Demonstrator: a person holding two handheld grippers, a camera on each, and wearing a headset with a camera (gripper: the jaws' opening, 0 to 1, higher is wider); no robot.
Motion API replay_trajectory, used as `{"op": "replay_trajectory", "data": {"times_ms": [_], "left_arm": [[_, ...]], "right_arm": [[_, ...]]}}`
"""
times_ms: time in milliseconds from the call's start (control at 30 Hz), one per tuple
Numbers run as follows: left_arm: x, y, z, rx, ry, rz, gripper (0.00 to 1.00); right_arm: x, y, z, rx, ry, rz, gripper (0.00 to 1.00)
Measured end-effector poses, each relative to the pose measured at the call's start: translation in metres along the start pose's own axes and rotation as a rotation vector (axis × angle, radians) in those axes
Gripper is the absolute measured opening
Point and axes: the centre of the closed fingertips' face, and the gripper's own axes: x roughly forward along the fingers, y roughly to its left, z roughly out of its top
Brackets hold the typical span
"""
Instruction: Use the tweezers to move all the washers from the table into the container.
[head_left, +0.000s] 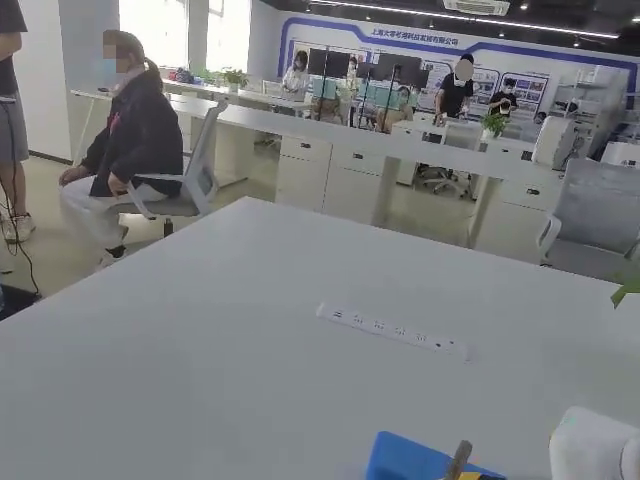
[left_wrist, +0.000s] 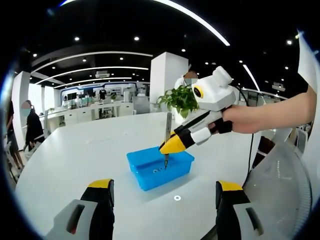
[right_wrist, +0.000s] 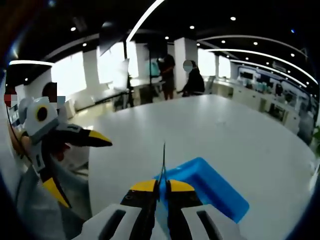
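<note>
A blue container (left_wrist: 160, 167) sits on the white table (left_wrist: 75, 155), with a few small washers (left_wrist: 159, 170) on its floor. One washer (left_wrist: 177, 198) lies on the table just in front of it. My right gripper (left_wrist: 167, 146) is shut on the metal tweezers (left_wrist: 167, 131), which stand upright with their tips down inside the container. In the right gripper view the tweezers (right_wrist: 163, 160) stick out of my shut right gripper (right_wrist: 162, 187) over the container (right_wrist: 215, 192). My left gripper (left_wrist: 164, 200) is open and holds nothing, a short way before the container. It also appears open as the left gripper (right_wrist: 85, 172).
A white power strip (head_left: 392, 330) lies mid-table beyond the blue container (head_left: 415, 462). The tweezers (head_left: 460, 458) and a gripper's white body (head_left: 590, 445) sit at the bottom edge. A potted plant (left_wrist: 180, 99) stands behind. A seated person (head_left: 125, 150) and office chairs are past the table's far edge.
</note>
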Motion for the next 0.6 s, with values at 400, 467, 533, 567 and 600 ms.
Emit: {"op": "replay_trajectory", "data": {"times_ms": [400,467,533,567,600], "left_arm": [[0.001,-0.002,-0.001,0.005,0.008,-0.006,0.85],[0.001,-0.002,-0.002,0.007,0.011,-0.006,0.85],[0.001,-0.002,-0.002,0.006,0.012,-0.006,0.85],[0.001,-0.002,-0.002,0.007,0.013,-0.006,0.85],[0.001,-0.002,-0.002,0.008,0.013,-0.007,0.85]], "right_arm": [[0.012,0.024,-0.039,0.067,0.073,0.071,0.05],[0.014,0.026,-0.044,0.072,0.081,0.076,0.05],[0.016,0.026,-0.049,0.084,0.087,0.081,0.05],[0.017,0.027,-0.05,0.089,0.09,0.082,0.05],[0.018,0.029,-0.052,0.093,0.094,0.085,0.05]]}}
